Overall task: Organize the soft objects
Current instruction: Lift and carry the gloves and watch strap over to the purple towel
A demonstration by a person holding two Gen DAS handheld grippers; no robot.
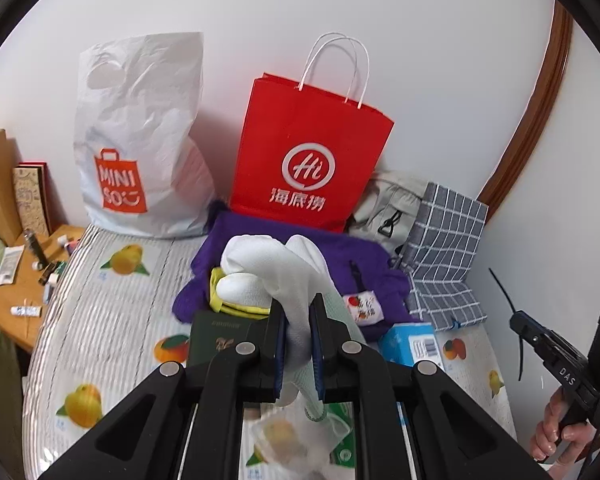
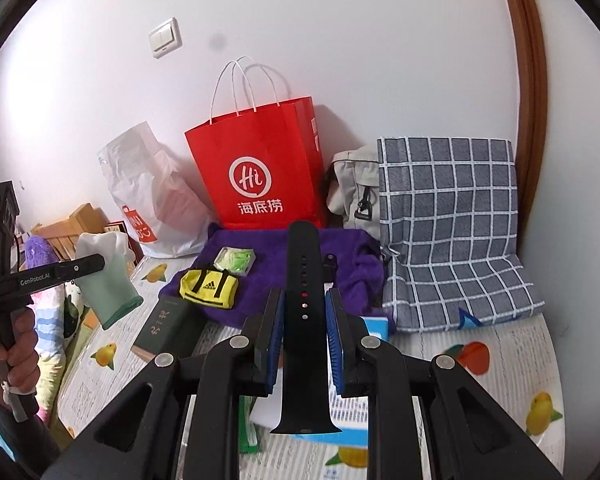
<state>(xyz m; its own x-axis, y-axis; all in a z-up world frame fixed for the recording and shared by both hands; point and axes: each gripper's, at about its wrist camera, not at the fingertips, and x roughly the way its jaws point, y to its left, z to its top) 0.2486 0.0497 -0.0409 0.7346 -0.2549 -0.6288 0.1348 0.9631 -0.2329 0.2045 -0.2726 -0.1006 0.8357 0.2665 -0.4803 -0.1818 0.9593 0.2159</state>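
My left gripper [image 1: 298, 312] is shut on a white sock with a pale green cuff [image 1: 272, 268] and holds it in the air above the table; the sock also shows in the right wrist view [image 2: 108, 276]. My right gripper [image 2: 304, 304] is shut on a black watch strap [image 2: 304, 320] held upright between the pads. A purple towel [image 2: 292, 248] lies on the table in front of a red paper bag [image 2: 260, 168]. On the towel sit a small yellow Adidas pouch [image 2: 210, 288] and a clear case with green items [image 2: 236, 260].
A white Miniso bag [image 1: 140, 140] stands left of the red bag. A grey bag [image 2: 352, 188] and a checked blue cloth [image 2: 452, 224] lie at the right. A dark green box [image 2: 168, 328], a blue box [image 1: 410, 344] and packets lie on the fruit-print tablecloth [image 1: 100, 320].
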